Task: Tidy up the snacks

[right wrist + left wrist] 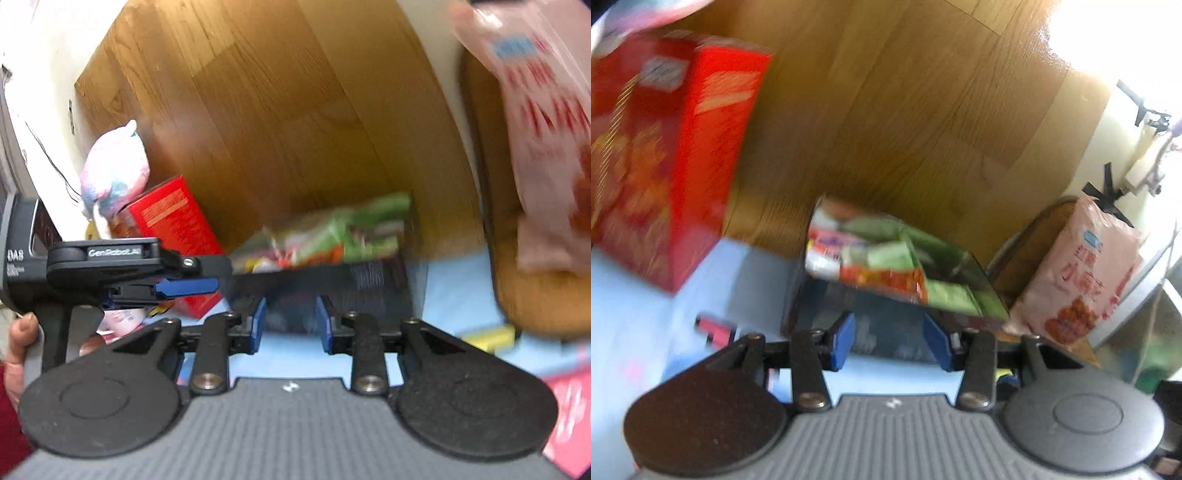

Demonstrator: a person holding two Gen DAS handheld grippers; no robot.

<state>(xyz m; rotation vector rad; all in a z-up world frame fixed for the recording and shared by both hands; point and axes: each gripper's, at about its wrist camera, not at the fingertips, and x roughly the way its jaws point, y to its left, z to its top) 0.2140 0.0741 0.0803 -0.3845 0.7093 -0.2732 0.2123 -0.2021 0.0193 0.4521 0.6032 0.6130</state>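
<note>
A dark bin [827,306] full of green, red and white snack packets [882,254] stands on the light blue mat. My left gripper [891,341] is open and empty just in front of it. In the right wrist view the same bin [369,284] with its packets [332,236] lies ahead of my right gripper [290,326], which is open and empty. The left gripper [184,288] shows there at the left, held by a hand. A red snack box [665,155] stands at the left, also in the right wrist view [177,221]. A pink snack bag [1078,273] stands at the right.
A wooden board [886,110] rises behind the bin. The pink bag [535,129] leans in a brown woven basket [535,288]. A pastel plush toy [114,166] sits behind the red box. Small packets lie on the blue mat [295,358]: pink [714,328], yellow [491,338].
</note>
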